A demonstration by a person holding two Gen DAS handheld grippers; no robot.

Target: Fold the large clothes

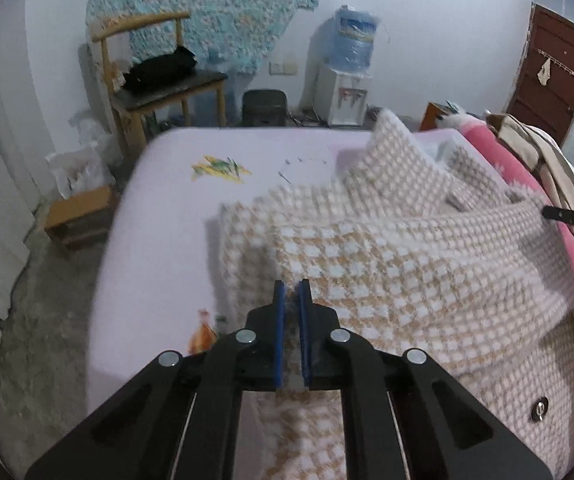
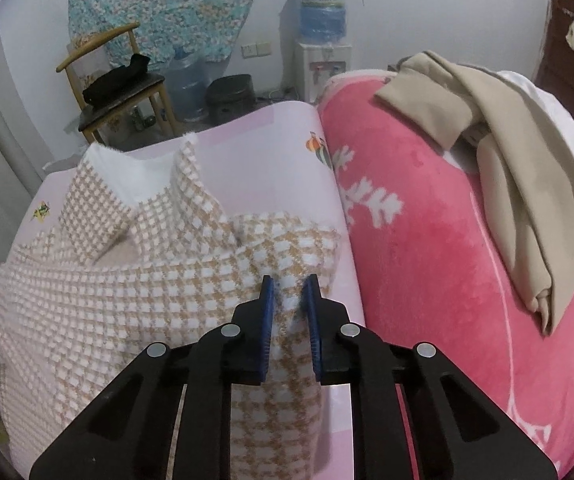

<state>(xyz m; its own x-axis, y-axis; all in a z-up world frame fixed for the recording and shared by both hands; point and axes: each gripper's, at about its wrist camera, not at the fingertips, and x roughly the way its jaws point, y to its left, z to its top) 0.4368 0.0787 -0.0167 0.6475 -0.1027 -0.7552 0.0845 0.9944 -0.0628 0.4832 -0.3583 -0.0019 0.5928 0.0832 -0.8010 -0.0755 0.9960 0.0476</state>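
The houndstooth coat (image 1: 387,248), fuzzy beige-and-white check with a white lining at the collar, lies on the pale pink bed (image 1: 159,208), collar toward the bed's far edge and its length running back to the near edge. Beside it, the bed's left part is bare sheet; a pink blanket (image 2: 447,208) borders its other side. The left gripper (image 1: 291,292) has its jaws clamped on the coat's near fabric. The right gripper (image 2: 290,286) pinches a fold of it.
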